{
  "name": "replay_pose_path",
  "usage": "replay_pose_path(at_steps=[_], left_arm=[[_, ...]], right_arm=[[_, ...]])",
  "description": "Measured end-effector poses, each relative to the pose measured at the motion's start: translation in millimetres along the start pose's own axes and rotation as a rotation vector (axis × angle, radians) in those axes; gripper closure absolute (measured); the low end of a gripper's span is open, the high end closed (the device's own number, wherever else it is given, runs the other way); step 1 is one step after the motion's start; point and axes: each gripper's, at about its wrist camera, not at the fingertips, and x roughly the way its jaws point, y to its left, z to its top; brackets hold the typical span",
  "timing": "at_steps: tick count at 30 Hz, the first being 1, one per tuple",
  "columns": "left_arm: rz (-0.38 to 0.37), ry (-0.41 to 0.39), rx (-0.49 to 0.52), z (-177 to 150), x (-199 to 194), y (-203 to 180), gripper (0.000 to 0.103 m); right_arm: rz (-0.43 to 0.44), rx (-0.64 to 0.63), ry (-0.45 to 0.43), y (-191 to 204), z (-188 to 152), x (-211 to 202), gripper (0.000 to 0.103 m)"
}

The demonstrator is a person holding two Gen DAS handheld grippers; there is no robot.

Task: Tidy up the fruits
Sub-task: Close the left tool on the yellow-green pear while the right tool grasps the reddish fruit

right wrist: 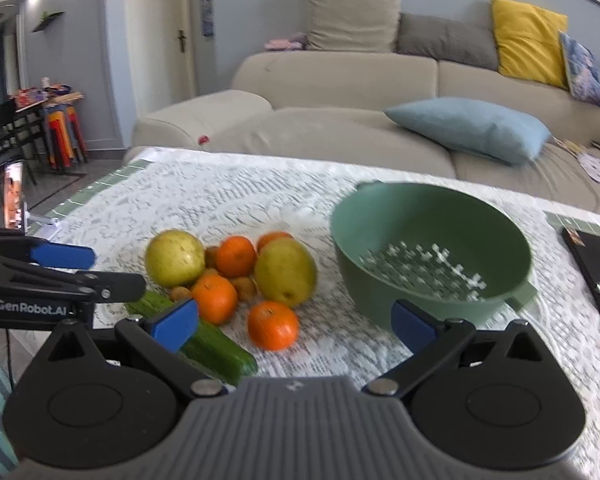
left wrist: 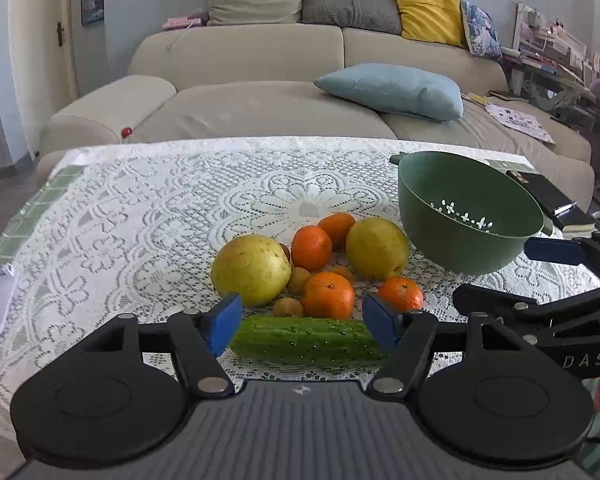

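Observation:
Fruit lies heaped on the lace cloth: two yellow pears [left wrist: 251, 270] [left wrist: 377, 248], several tangerines [left wrist: 328, 295] and small brown fruits [left wrist: 288, 307]. A green cucumber [left wrist: 306, 340] lies crosswise at the near side of the heap. My left gripper [left wrist: 302, 320] stands open just over it, and its blue pads [left wrist: 224, 320] cover the cucumber's ends without holding it. A green colander [right wrist: 432, 256], with nothing in it, stands to the right of the heap. My right gripper [right wrist: 294, 324] is open near the colander's front wall, with a tangerine [right wrist: 273, 326] on the cloth seen between its fingers.
A black book [right wrist: 592, 268] lies by the table's right edge. A phone on a stand [right wrist: 14, 196] is at the far left. A beige sofa [left wrist: 260, 108] with cushions runs behind the table. Bare lace cloth [left wrist: 160, 208] stretches left of and behind the fruit.

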Motion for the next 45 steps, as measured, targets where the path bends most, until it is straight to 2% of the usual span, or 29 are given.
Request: replay_pose_path(at_steps=[4, 6, 10, 11, 14, 18, 33, 45], left_arm=[[0.000, 0.015, -0.020, 1.8, 7.1, 8.8, 0.028], [-0.001, 0.022, -0.043, 3.7, 11.3, 13.7, 0.028], [-0.003, 0.027, -0.048, 7.7, 20.2, 17.4, 0.030], [0.000, 0.027, -0.046, 8.5, 22.7, 18.1, 0.031], [0.008, 0.032, -0.043, 10.0, 30.8, 19.9, 0.032], [0.015, 0.031, -0.052, 9.3, 40.2, 25.6, 0.032], [0.001, 0.025, -0.143, -0.3, 68.0, 49.5, 0.022], [0.006, 0.017, -0.233, 6.4, 86.1, 56.6, 0.017]], right_arm=[[0.038, -0.015, -0.028, 3.8, 2.6, 8.7, 0.005], [0.051, 0.000, -0.041, 3.7, 3.5, 13.3, 0.010], [0.082, 0.017, 0.004, 5.2, 7.9, 32.0, 0.016], [0.082, 0.009, 0.007, 7.0, 8.2, 35.9, 0.016], [0.076, -0.003, 0.026, 11.8, 9.3, 47.3, 0.027], [0.065, 0.012, 0.056, 12.7, 9.9, 62.0, 0.031], [0.011, 0.195, 0.105, -0.4, 4.7, 97.0, 0.033], [0.022, 0.302, 0.120, -3.8, 6.1, 119.0, 0.033]])
